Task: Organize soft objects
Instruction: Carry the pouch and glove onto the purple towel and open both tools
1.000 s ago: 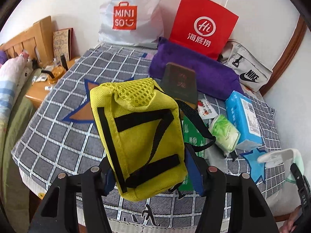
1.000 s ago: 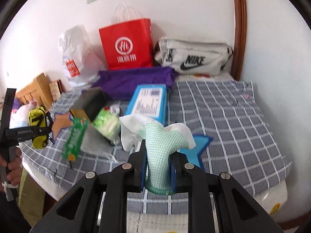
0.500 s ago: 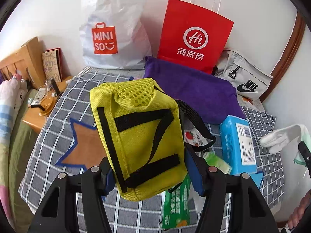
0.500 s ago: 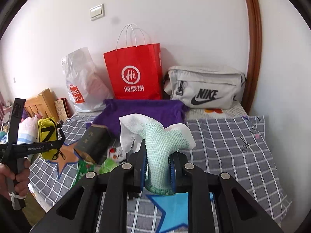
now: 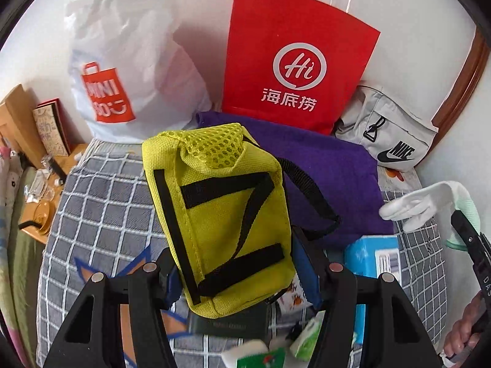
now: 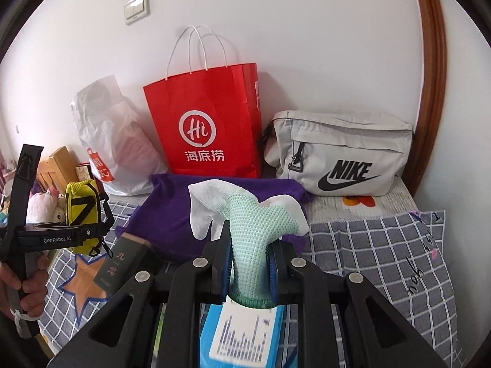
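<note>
While both loads hang above the checked bedspread [image 6: 383, 245], you are mid-carry. Left gripper [image 5: 236, 263] clamps the yellow pouch [image 5: 221, 214]; right gripper [image 6: 250, 263] pinches the mint-and-white sock [image 6: 251, 227]. Next, I judge: choose a bag, perhaps the red paper bag [image 6: 208, 122].

Left wrist view: looks steeply down along its fingers, close over the bed [image 5: 101, 202], facing the wall. Right wrist view: shallower tilt, same heading, further right. Both share the red paper bag [image 5: 294, 61] [image 6: 208, 122], purple cloth [image 5: 331, 171] [image 6: 165, 214], grey Nike bag [image 5: 389, 135] [image 6: 337, 153].
</note>
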Motion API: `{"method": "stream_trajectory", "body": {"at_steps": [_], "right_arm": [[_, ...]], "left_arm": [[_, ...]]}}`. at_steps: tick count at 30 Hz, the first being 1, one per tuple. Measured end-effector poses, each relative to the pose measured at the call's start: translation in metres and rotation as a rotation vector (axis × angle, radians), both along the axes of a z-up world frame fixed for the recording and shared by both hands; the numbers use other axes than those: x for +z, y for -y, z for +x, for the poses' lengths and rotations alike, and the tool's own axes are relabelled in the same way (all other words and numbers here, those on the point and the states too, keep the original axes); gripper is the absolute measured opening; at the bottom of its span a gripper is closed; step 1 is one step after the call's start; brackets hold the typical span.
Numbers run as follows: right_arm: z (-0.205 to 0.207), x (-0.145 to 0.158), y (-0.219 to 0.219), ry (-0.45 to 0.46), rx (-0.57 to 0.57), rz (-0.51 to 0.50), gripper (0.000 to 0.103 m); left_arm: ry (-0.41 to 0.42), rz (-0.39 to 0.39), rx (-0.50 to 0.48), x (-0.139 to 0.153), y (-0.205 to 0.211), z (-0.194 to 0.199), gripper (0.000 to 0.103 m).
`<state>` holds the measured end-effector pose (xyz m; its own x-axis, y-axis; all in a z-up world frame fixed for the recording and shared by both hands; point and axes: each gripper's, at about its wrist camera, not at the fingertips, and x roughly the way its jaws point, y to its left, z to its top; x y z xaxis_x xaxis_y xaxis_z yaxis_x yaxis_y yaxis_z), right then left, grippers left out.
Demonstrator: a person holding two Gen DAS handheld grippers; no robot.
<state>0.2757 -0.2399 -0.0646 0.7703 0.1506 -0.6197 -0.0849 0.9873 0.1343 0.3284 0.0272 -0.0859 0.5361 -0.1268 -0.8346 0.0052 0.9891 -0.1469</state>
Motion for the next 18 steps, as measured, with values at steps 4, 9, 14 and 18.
{"method": "stream_trajectory", "body": {"at_steps": [4,9,14,18], "right_arm": [[0.033,-0.012,-0.001,-0.021,0.007,-0.002,0.019],[0.072,-0.030,-0.001,-0.050,0.006,-0.013,0.019],[0.103,-0.048,-0.001,-0.082,0.002,-0.024,0.019],[0.124,-0.065,-0.002,-0.118,0.000,-0.033,0.020]], "left_arm": [[-0.026,0.009,-0.006,-0.010,0.003,0.030,0.059],[-0.058,0.019,-0.016,-0.022,0.005,0.065,0.059],[-0.088,0.030,-0.025,-0.033,0.008,0.094,0.059],[-0.109,0.037,-0.034,-0.043,0.012,0.114,0.059]]}}
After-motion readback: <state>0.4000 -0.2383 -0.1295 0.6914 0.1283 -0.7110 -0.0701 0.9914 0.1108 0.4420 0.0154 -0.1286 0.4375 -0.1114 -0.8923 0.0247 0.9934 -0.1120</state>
